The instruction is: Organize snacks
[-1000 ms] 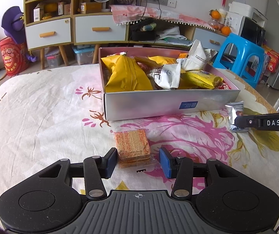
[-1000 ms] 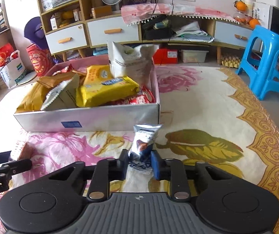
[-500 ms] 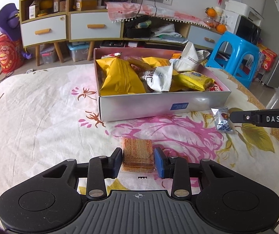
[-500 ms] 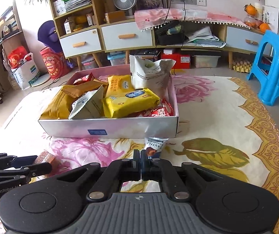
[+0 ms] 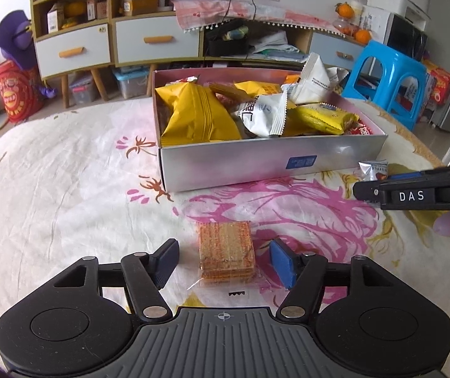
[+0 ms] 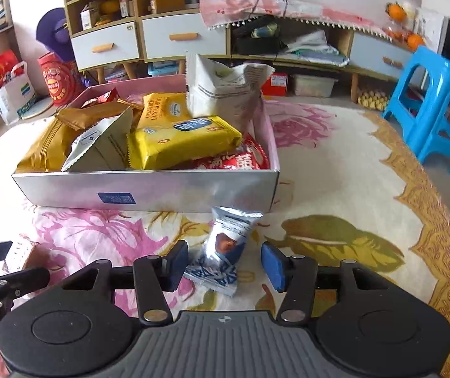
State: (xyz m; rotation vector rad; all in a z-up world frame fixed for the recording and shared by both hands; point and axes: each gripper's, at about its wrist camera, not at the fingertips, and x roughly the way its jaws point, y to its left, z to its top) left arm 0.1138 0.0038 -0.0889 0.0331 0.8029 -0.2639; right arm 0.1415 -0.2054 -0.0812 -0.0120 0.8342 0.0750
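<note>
Clear-wrapped stack of orange wafer biscuits point(image 5: 226, 249) lies flat on the floral cloth point(image 5: 67, 195), in front of the box, between the fingers of the left gripper point(image 5: 225, 263). Jaws have just been opening; they stand partly apart with a gap on each side of the pack, pads not pressing it. Small silver snack packet point(image 6: 226, 245) with a brown picture on its front lies on the same cloth just before the near right corner of the box, its lower end between the fingers of the right gripper point(image 6: 223, 266). Those jaws have also just been opening; the left pad is close beside the wrapper, the right pad clear of it, nothing gripped. Silver-sided cardboard box point(image 5: 272, 163), pink inside, sits farther back on the cloth, piled with yellow, white and red snack bags. In the left wrist view the right gripper reaches in from the right edge, beside the silver packet. Beyond: a wooden cabinet point(image 5: 76, 50) with grey drawers, and a blue plastic stool point(image 6: 439, 107).
</note>
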